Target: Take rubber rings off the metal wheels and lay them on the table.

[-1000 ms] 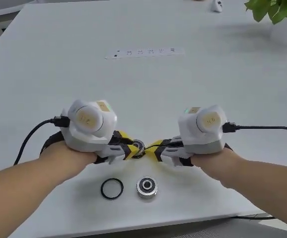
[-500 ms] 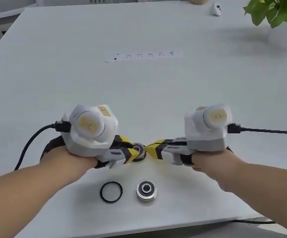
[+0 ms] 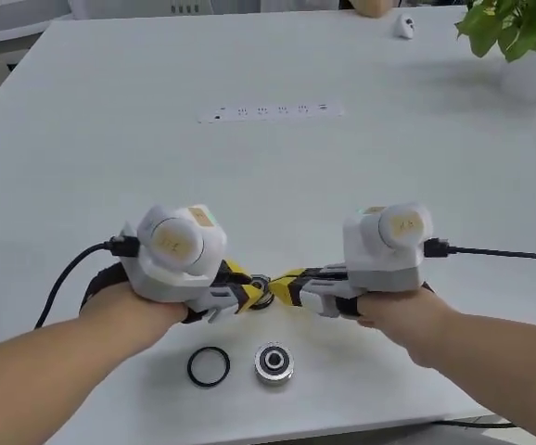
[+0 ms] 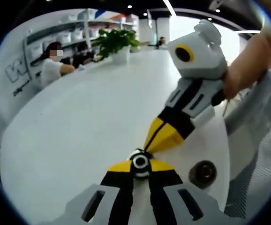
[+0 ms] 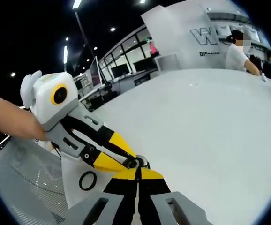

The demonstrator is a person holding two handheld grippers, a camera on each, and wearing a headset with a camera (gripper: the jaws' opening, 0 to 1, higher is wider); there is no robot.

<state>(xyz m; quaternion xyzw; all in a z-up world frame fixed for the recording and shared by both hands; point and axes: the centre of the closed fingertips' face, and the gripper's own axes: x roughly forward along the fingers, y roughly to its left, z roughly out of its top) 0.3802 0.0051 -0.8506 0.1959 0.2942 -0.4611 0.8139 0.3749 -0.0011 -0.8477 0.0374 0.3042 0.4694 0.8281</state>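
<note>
My left gripper (image 3: pixel 248 294) is shut on a small metal wheel (image 3: pixel 261 288), held just above the table; in the left gripper view the wheel (image 4: pixel 140 162) sits between the yellow fingertips. My right gripper (image 3: pixel 278 286) meets it tip to tip, its jaws shut on the rubber ring at the wheel's edge (image 5: pixel 140 162). The right gripper's own tips (image 5: pixel 136 170) are pressed together there. A loose black rubber ring (image 3: pixel 209 365) lies flat on the table near the front edge, and a second metal wheel (image 3: pixel 274 362) stands beside it on its right.
A white power strip (image 3: pixel 270 111) lies across the middle of the white table (image 3: pixel 361 167). A potted plant (image 3: pixel 514 23) stands at the far right corner, and a cable (image 3: pixel 500 254) trails from each gripper. The table's front edge runs close below the loose ring.
The headset view has shifted a little. Both grippers stay tip to tip at the held wheel, with the loose ring and second wheel lying where they were.
</note>
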